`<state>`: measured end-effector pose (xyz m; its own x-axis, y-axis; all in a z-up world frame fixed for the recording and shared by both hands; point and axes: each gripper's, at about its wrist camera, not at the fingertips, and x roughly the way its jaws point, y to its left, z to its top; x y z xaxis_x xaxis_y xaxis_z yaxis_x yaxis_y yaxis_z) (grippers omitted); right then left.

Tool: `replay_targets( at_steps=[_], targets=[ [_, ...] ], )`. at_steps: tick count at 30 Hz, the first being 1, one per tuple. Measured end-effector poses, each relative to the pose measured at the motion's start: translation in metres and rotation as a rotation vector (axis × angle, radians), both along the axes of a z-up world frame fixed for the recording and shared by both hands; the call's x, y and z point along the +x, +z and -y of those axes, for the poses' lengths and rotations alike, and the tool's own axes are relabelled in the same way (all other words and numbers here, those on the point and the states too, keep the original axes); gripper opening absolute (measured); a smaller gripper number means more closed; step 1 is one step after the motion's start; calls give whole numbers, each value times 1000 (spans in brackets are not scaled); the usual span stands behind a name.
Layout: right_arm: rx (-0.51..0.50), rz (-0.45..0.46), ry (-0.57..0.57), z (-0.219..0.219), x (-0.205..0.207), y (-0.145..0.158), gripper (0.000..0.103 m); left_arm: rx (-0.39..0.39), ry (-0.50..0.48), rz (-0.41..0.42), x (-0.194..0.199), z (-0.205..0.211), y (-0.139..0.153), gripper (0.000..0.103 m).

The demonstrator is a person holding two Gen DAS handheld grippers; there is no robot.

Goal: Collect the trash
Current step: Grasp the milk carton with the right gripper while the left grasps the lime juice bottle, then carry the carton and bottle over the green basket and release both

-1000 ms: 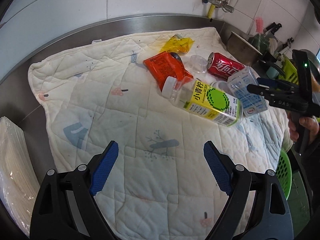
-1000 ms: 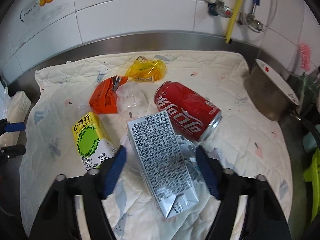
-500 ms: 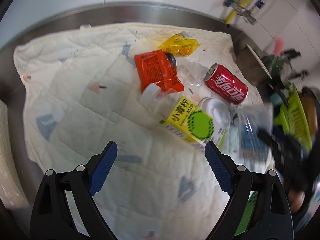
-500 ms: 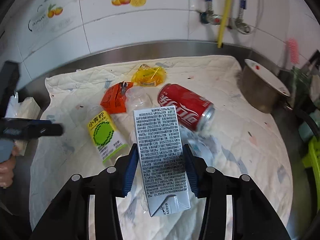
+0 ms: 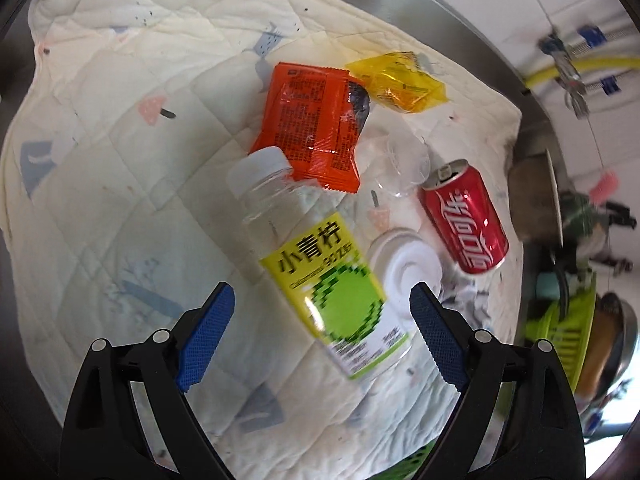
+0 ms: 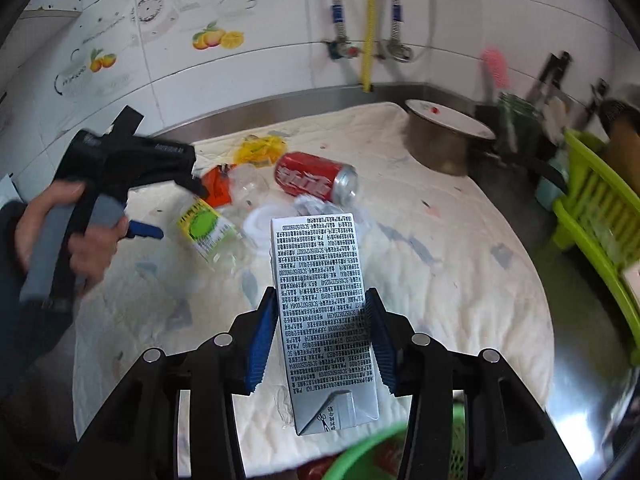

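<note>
My right gripper (image 6: pixel 322 336) is shut on a silver drink carton (image 6: pixel 322 312) and holds it above the quilted cloth (image 6: pixel 440 264). My left gripper (image 5: pixel 320 332) is open just above a clear bottle with a yellow-green label (image 5: pixel 320 272), which lies between its fingers; the bottle also shows in the right wrist view (image 6: pixel 204 228). An orange wrapper (image 5: pixel 316 128), a yellow wrapper (image 5: pixel 396 80), a clear plastic cup (image 5: pixel 400 164), a red cola can (image 5: pixel 464 216) and a white lid (image 5: pixel 404 268) lie beyond the bottle.
A green basket rim (image 6: pixel 360 452) shows below the carton at the near edge. A metal pot with a lid (image 6: pixel 444 140) stands at the back right. A green dish rack (image 6: pixel 596 208) stands at the right. Steel counter surrounds the cloth.
My right gripper closed on the carton, lifted it and drew it back over the basket. My left gripper moved forward and down over the bottle, still open.
</note>
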<state>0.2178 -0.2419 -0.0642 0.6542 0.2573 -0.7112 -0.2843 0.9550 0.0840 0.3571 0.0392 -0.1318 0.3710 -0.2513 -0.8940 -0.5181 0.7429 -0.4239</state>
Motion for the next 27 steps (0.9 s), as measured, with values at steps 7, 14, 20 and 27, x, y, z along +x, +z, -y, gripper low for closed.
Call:
replay_targets(
  at_steps=[7,14,20,27],
  targets=[
    [29,-38,-83,23,-30,-13,43,-34,69,-74,16,10,-18,86],
    [48,-59,-137,35,-50,-20,43,-60,100,-155,25,15,-41,68],
    [58,-69,-182,40,-65,-24,43,-54,42,-124,14,16,-39,64],
    [81,-70,-252,52,-85,-27,43,-47,-123,-32,-19,21,-18,61]
  ],
)
